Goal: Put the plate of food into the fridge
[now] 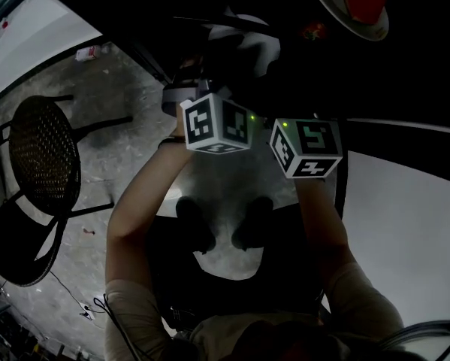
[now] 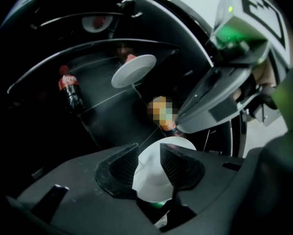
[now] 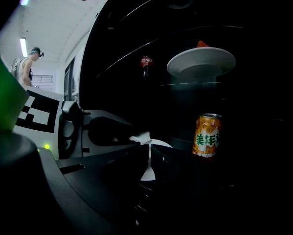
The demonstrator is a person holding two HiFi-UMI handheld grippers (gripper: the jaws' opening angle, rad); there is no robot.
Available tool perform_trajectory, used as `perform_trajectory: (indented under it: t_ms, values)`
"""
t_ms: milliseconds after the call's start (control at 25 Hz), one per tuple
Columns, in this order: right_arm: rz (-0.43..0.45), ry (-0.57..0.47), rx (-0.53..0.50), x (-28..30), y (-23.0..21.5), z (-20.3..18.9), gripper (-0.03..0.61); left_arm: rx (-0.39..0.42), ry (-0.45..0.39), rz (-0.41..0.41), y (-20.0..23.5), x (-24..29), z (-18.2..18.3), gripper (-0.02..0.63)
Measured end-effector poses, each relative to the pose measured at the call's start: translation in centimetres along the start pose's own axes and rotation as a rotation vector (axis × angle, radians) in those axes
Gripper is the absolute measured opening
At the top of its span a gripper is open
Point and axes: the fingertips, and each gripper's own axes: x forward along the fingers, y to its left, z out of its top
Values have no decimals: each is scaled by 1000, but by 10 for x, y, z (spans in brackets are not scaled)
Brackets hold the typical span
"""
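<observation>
Fingers [image 2: 123, 166] of the left gripper [image 2: 148, 155] clamp a white item [image 2: 152, 182]. Right gripper [image 3: 149, 153] fingers stand almost together, pinching a thin white edge, apparently the same item's, though the view is dim. Both grippers sit side by side before the open fridge [image 2: 156, 23]. Plate [image 3: 219, 60] with red food [image 3: 201, 44] rests on a glass shelf [image 2: 102, 87]. A cola bottle [image 2: 70, 89] stands toward that shelf's left edge, and a can [image 3: 207, 133] stands lower.
</observation>
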Motion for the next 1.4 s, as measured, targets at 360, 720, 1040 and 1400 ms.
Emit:
perform_trajectory:
  t_ms: [360,720,1040,1400]
  values:
    - [46,-75,-92,-1,-2,-7,28,98,-66,56,-4,3,4,140]
    - [80,-100,-111,-1,1,-19,28,86,8,25,-4,19,-1,140]
    - [120,-105,-165,0,5,-20,28,-124,95,-44,12,36,-13,140]
    - [153,-131,-191,10,9,-22,28,-189,202,21,32,56,-19,249]
